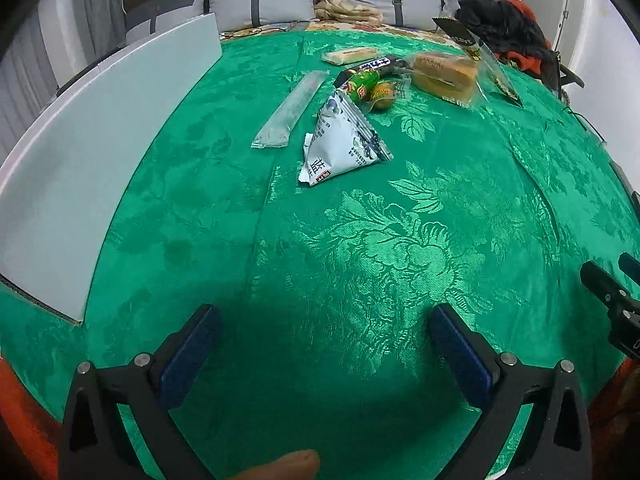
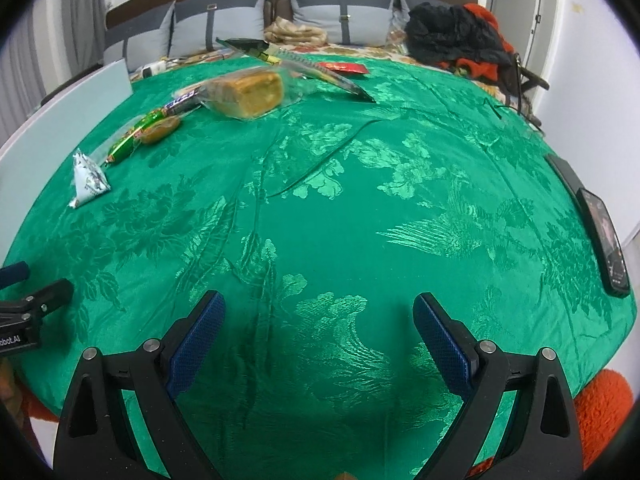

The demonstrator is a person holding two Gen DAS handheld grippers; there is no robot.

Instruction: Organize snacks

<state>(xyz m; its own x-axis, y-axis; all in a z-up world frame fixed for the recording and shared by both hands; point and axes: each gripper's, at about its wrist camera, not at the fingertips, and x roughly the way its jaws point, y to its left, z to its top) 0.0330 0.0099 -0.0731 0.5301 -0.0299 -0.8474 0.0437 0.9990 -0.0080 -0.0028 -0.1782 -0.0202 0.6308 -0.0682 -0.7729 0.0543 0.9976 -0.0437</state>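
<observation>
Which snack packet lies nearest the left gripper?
The white triangular packet with blue print; the other snacks lie farther back from the left gripper.

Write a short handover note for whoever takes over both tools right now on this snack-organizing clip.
Left tool: open, empty, low over the green tablecloth.
Right tool: open, empty, same height, nothing between its fingers.
Snacks lie in a loose cluster at the far side: triangular white pouch, long clear stick pack, green candies, dark chocolate bar, wrapped cake, pale bar.
White board lies at the left edge; phone at the right edge.
Done: nothing visibly sorted.
Left: all snacks.
</observation>
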